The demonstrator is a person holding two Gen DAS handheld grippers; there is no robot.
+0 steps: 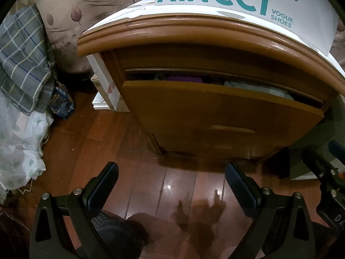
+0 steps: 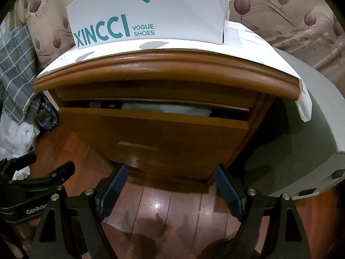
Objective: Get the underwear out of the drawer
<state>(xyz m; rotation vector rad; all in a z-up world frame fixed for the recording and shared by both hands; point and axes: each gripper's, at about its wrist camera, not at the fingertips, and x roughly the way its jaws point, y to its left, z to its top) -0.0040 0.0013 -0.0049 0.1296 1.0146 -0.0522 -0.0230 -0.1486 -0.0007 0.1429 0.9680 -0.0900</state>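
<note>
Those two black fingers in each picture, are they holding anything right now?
No. Both the left gripper and the right gripper are open and empty, short of the partly open drawer.

The left gripper (image 1: 171,178) is held low with its two fingers spread wide apart, nothing gripped between them. The right gripper (image 2: 168,182) is held likewise, its ribbed blue pads (image 2: 226,188) set well apart and facing each other across an empty gap. The two are carried side by side, near each other, each being seen at the edge of the other's wrist view. Both are pointed forward and slightly down.
</note>
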